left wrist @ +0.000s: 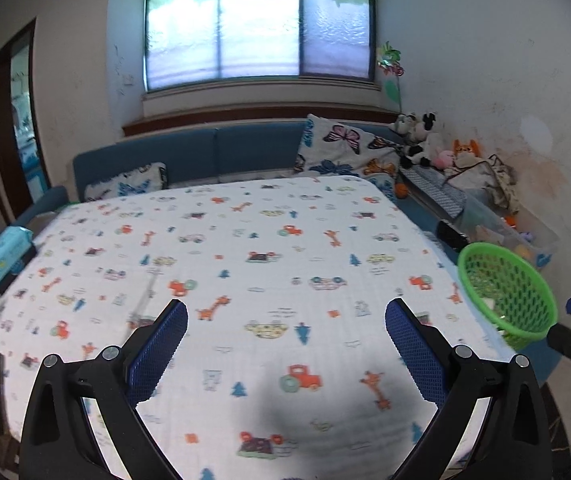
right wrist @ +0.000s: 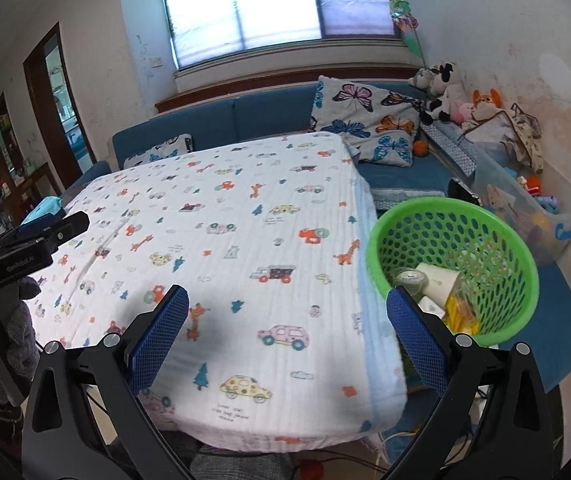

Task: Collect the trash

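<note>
While both tongs hover over the cloth [left wrist: 245,240], the left gripper [left wrist: 285,320] and the right gripper [right wrist: 287,306] stand agape, gripping nothing. Just right of the right gripper sits the basket [right wrist: 497,240], off the cloth's edge, holding trash [right wrist: 437,280]. Far left of the left gripper lies a wipes pack [left wrist: 3,252].

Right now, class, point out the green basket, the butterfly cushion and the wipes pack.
green basket [right wrist: 377,236]: right wrist view, left rim.
butterfly cushion [right wrist: 369,120]: right wrist view, centre.
wipes pack [left wrist: 3,252]: left wrist view, top face.
</note>
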`<act>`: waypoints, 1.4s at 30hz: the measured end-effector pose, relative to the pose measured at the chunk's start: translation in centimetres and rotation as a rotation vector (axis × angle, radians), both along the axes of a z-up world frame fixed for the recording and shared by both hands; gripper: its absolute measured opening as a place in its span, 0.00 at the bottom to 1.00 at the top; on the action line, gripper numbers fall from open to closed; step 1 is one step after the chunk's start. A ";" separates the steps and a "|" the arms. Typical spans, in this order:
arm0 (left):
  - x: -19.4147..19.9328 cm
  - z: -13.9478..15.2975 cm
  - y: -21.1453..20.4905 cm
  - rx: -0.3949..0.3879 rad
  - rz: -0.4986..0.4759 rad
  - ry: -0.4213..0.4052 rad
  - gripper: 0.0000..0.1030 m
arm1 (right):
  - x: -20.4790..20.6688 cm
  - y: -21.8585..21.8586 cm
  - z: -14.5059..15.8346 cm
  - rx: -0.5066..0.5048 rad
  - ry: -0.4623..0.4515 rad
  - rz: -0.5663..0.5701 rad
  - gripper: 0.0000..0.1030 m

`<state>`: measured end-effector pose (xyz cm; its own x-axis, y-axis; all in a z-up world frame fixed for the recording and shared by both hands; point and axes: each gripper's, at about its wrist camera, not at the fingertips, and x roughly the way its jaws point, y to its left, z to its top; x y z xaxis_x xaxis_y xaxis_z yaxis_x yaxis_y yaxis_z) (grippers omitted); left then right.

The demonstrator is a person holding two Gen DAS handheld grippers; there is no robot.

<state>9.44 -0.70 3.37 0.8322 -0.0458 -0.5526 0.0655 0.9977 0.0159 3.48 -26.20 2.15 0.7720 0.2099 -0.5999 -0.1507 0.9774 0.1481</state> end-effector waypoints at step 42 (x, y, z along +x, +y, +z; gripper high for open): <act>-3.6 0.4 2.1 0.029 0.074 -0.079 0.93 | -0.4 2.7 -0.4 -0.009 -0.023 0.018 0.96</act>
<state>5.84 1.37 3.73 0.8740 0.0327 -0.4849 -0.0114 0.9988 0.0468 3.06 -23.50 1.77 0.7820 0.2185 -0.5838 -0.1714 0.9758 0.1356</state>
